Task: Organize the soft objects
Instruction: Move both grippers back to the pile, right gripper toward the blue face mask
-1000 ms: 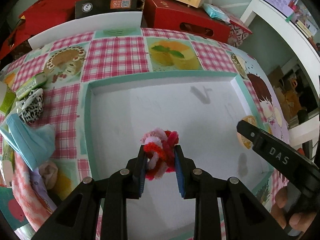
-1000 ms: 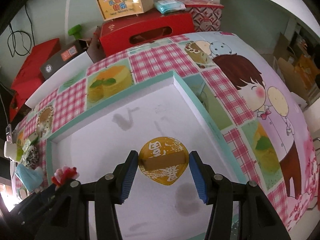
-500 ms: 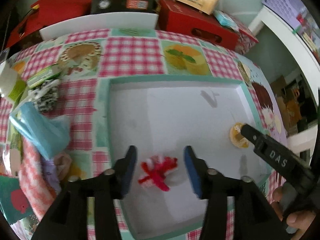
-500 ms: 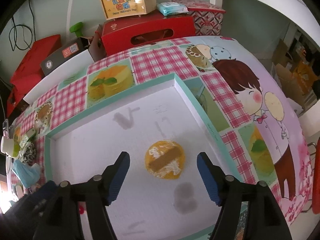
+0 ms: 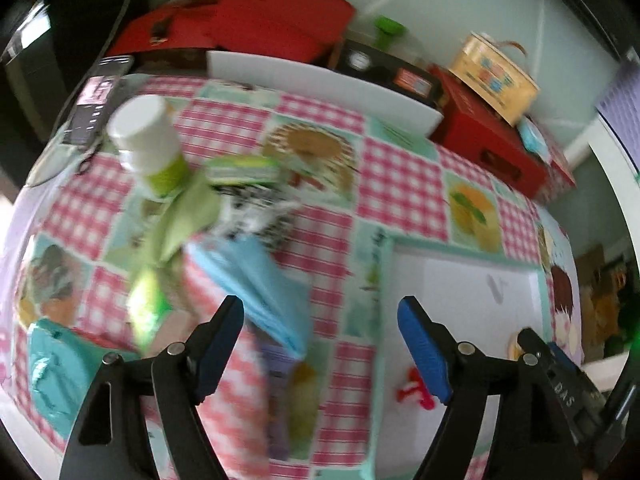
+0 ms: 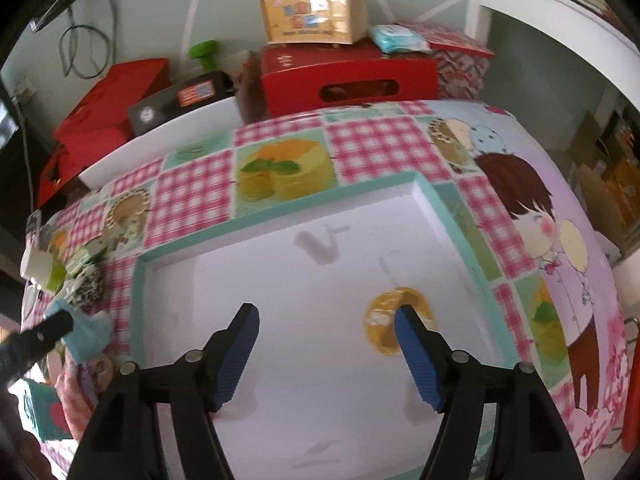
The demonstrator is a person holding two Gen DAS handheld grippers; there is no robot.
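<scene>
The left tongs [image 5: 320,344] stood wide, their jaws having just been opening, with nothing pressed between the blue pads; below them lay a light blue face mask [image 5: 260,280] on the checked cloth of the bench [image 5: 400,184], blurred in this view. The red and pink fuzzy scrunchie [image 5: 414,390] lay inside the white tray [image 5: 460,292], near its left wall, just beside the right pad and free of it. The right tongs [image 6: 326,344] also stood wide and held nothing, over the bare white floor of the tray [image 6: 280,280]. The round orange pad [image 6: 384,320] lay in the right part of the tray, partly hidden behind the right finger [image 6: 416,356]; whether the finger touched it could not be told. To the left of the tray, on the cloth, sat a cluster of things: a white-capped green bottle [image 5: 148,148], a small green box [image 5: 244,168], a black-and-white spotted piece [image 5: 260,212] and a green wrapper [image 5: 180,216]. At the far edge stood red boxes [image 6: 348,76] and a yellow carry box with a handle [image 6: 312,12].
</scene>
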